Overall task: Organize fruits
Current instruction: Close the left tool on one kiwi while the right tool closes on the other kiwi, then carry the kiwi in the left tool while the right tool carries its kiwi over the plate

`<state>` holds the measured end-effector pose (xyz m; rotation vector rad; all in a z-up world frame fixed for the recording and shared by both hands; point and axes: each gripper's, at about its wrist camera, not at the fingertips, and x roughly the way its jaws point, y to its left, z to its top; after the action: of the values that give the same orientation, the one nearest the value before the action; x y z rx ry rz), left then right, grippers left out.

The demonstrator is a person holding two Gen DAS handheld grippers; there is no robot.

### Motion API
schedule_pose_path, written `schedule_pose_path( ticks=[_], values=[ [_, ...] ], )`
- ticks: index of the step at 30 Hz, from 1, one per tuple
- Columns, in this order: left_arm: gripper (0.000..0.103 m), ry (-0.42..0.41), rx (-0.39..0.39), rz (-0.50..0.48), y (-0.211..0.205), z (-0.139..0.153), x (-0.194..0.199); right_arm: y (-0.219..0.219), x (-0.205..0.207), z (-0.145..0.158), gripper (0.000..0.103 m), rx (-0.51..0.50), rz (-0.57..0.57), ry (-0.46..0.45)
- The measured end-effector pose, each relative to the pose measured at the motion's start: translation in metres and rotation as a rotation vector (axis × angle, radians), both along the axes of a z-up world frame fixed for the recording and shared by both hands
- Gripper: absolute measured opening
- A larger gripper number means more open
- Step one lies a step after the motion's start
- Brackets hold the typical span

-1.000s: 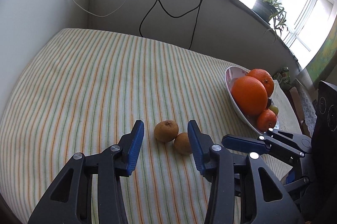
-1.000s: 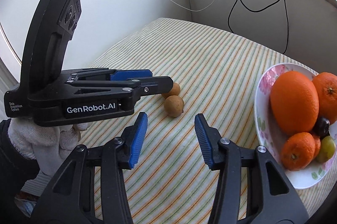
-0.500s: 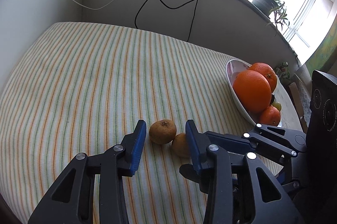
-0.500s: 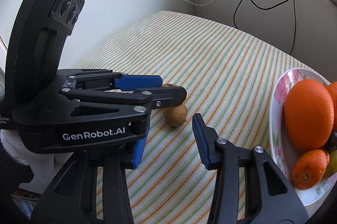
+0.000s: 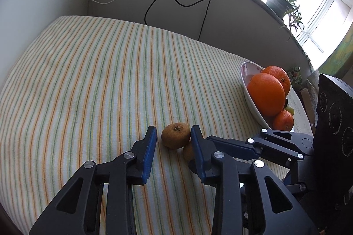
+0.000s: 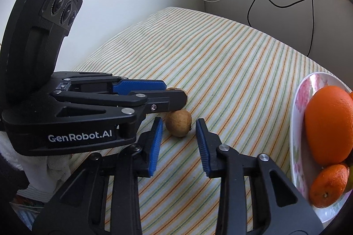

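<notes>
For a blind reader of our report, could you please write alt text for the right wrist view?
The open right gripper frames a small brown fruit on a striped tablecloth. The left gripper reaches in from the left, hiding most of a second brown fruit. A floral bowl of oranges sits right.

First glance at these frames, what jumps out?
The big orange piled with smaller ones in the white bowl at the cloth's right edge. Then two small brown fruits on the striped tablecloth: the left tongs bracket one, the right tongs the other, both open.
</notes>
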<state>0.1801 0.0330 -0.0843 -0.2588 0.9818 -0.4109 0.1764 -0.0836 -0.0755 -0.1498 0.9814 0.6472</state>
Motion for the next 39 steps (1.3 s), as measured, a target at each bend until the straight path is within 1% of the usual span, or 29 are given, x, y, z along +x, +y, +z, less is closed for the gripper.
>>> schedule_pose_path(
  ticks=[4,5,6,13,22,30,39],
  values=[
    [0.028,0.008,-0.02,-0.012,0.0,-0.001,-0.001,0.001,0.001,-0.001,0.029,0.0,0.0,0.0],
    [0.025,0.005,-0.02,-0.015,0.0,0.0,-0.002,0.001,0.002,-0.001,0.028,0.002,0.002,0.001],
    [0.025,0.001,-0.015,-0.016,-0.001,0.001,-0.003,0.001,0.001,-0.001,0.026,0.005,0.006,0.003],
    [0.024,-0.013,-0.014,0.001,0.002,0.001,-0.005,0.0,-0.002,0.0,0.025,0.0,0.009,-0.018],
    [0.024,-0.052,-0.004,0.011,0.0,0.01,-0.012,-0.016,-0.014,0.012,0.025,0.016,0.001,-0.044],
    [0.024,-0.114,0.0,-0.018,-0.016,0.033,-0.019,-0.051,-0.031,0.034,0.025,0.1,-0.059,-0.063],
    [0.024,-0.161,-0.033,-0.088,-0.06,0.057,-0.019,-0.111,-0.052,0.064,0.025,0.148,-0.162,-0.118]
  ],
)
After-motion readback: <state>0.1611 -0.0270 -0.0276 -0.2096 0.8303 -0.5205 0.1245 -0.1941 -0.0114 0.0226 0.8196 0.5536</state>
